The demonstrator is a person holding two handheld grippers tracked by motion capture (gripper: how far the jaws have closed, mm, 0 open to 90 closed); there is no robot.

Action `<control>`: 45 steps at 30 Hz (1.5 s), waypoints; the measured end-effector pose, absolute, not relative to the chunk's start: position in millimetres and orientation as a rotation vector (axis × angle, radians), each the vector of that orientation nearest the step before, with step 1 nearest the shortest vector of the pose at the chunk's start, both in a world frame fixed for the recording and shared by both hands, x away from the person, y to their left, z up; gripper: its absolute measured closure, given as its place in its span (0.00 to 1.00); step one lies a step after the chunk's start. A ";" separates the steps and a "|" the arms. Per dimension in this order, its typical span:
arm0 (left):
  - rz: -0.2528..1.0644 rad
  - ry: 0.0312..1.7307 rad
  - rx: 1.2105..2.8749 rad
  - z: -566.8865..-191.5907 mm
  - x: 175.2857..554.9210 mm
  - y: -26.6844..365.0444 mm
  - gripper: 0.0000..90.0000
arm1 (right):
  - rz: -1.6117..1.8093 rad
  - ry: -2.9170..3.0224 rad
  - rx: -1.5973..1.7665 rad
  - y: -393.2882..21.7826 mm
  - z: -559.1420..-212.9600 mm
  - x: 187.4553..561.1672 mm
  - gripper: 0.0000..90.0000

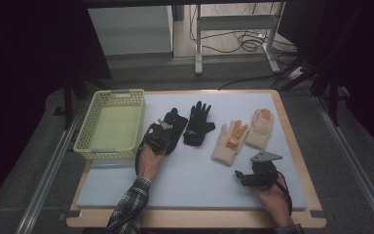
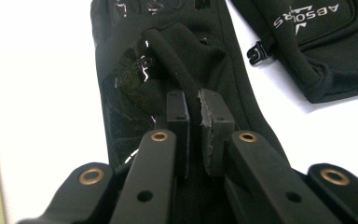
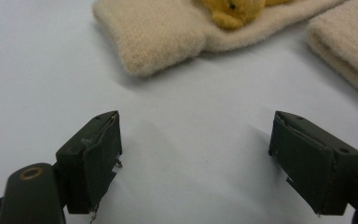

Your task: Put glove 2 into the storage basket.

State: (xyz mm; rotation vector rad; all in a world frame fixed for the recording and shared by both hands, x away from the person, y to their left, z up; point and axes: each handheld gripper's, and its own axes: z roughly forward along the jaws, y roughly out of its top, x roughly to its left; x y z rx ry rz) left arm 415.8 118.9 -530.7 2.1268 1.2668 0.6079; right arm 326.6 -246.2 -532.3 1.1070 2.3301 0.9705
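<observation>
1. Both grippers are in my hands: my right gripper (image 1: 243,176) rests near the desk's near right corner, jaws standing wide with only bare mat between them, just short of the cuff of the cream glove (image 3: 168,37).
2. My left gripper (image 1: 161,127) sits toward the left edge of the desk, its jaws pinched shut on a raised fold of the black glove (image 2: 177,60), which lies flat on the grey mat (image 1: 190,180) just beside the yellow basket (image 1: 112,124).
3. I judge this glove light and limp: it will droop and swing once lifted, so nothing about it is fragile. The glossy patches on the palm look slick; I would keep my hold on the matte fabric ridge near the cuff, where the pads bite cloth rather than the shiny print.
4. It is all black, soft-shelled, with shiny grip panels, fingers pointing toward the far edge.
5. Farther in, its partner, the second black glove (image 1: 198,124), lies close beside it toward the middle, carrying white lettering and a small clip at the cuff.
6. Beyond my right gripper, the other cream glove (image 1: 260,127) lies toward the right edge, with orange fingertips.
</observation>
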 end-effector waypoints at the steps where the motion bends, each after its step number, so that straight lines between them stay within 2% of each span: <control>1: 0.604 1.264 2.117 -528.0 415.1 120.6 0.94 | 0.970 2.330 1.106 -246.1 -532.4 326.6 0.18; 6: 0.541 1.225 2.101 -509.1 402.2 124.6 0.95 | 0.971 2.330 1.107 -246.2 -532.3 326.6 0.18; 11: 0.495 1.183 2.076 -489.2 370.0 130.5 0.94 | 0.970 2.330 1.106 -246.1 -532.4 326.6 0.18; 14: 0.454 1.148 2.067 -485.4 341.0 133.0 0.94 | 0.970 2.330 1.105 -246.1 -532.4 326.6 0.18; 20: 0.356 1.075 2.071 -489.8 309.0 127.9 0.93 | 0.970 2.330 1.105 -246.1 -532.4 326.6 0.18; 22: 0.355 1.047 2.074 -494.1 302.2 127.4 0.87 | 0.970 2.330 1.105 -246.2 -532.4 326.6 0.18; 26: 0.340 1.049 2.017 -496.2 299.5 139.1 0.67 | 0.970 2.331 1.106 -246.2 -532.3 326.6 0.18; 29: 0.360 1.092 1.992 -500.1 298.4 153.5 0.56 | 0.970 2.330 1.107 -246.2 -532.3 326.6 0.18; 30: 0.360 1.092 1.992 -500.1 298.4 153.5 0.55 | 0.970 2.330 1.106 -246.2 -532.3 326.6 0.18; 33: 0.402 1.130 2.005 -507.8 305.0 157.3 0.55 | 0.970 2.330 1.107 -246.1 -532.3 326.6 0.18; 36: 0.375 1.176 2.010 -521.8 318.1 156.9 0.57 | 0.970 2.330 1.106 -246.1 -532.4 326.6 0.18; 43: 0.309 1.219 2.003 -537.3 330.7 156.7 0.82 | 0.971 2.330 1.107 -246.2 -532.3 326.6 0.18; 45: 0.286 1.198 2.013 -538.6 329.6 152.7 0.83 | 0.970 2.330 1.107 -246.2 -532.4 326.6 0.18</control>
